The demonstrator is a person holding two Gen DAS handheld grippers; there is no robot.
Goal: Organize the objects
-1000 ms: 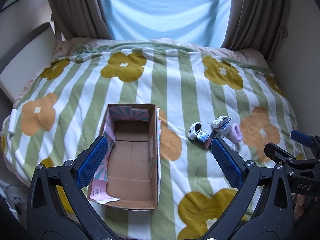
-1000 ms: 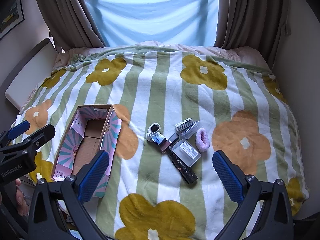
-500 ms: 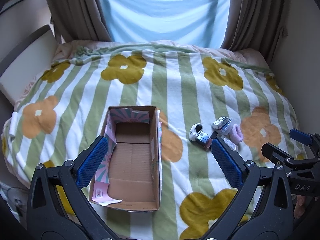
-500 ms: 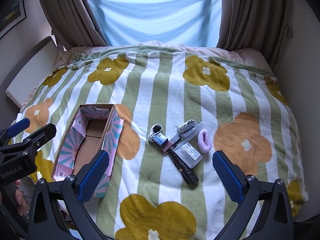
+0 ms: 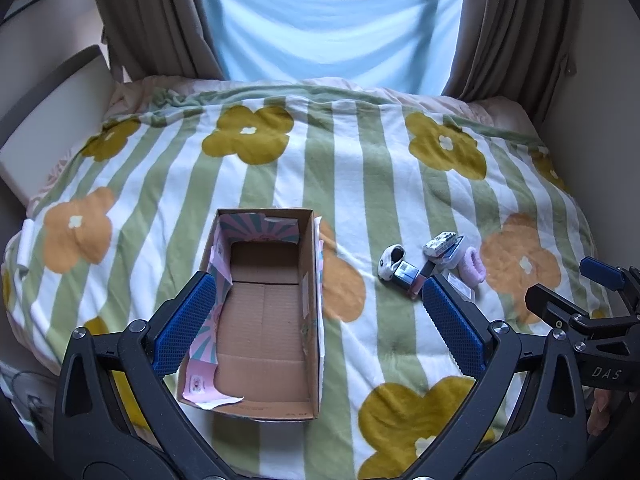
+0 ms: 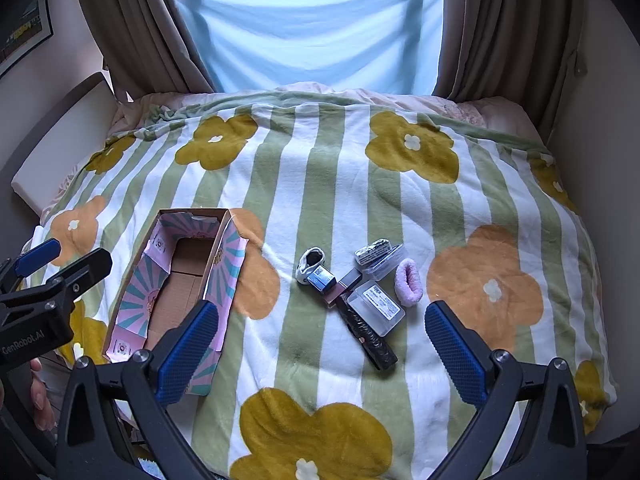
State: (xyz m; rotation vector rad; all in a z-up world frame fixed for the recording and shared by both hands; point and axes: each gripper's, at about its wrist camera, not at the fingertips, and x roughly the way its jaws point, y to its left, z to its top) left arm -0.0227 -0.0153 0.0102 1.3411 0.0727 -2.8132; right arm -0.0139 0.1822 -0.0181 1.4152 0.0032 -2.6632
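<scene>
On the bed, a blanket (image 6: 332, 184) with green and white stripes and large flowers carries all task items. An open cardboard box (image 5: 264, 320) with pink patterned flaps lies toward the left side; its brown floor shows no contents.

To the right of the box, well apart from it, lies a tight cluster:
- a small white sock (image 6: 310, 264), leftmost;
- a small blue box (image 6: 322, 277), touching the sock;
- a long dark bar (image 6: 370, 338), running toward the near edge;
- a clear plastic case (image 6: 374, 306), resting partly over the bar;
- a second clear case (image 6: 386, 262) behind it, with a black-and-white patterned item (image 6: 373, 251) against it;
- a pink fuzzy scrunchie (image 6: 408, 283), rightmost.

The left gripper (image 5: 316, 328) hangs above the box, jaws spread wide, holding nothing. The right gripper (image 6: 320, 352) hangs above the cluster's near side, jaws likewise spread wide and empty.
</scene>
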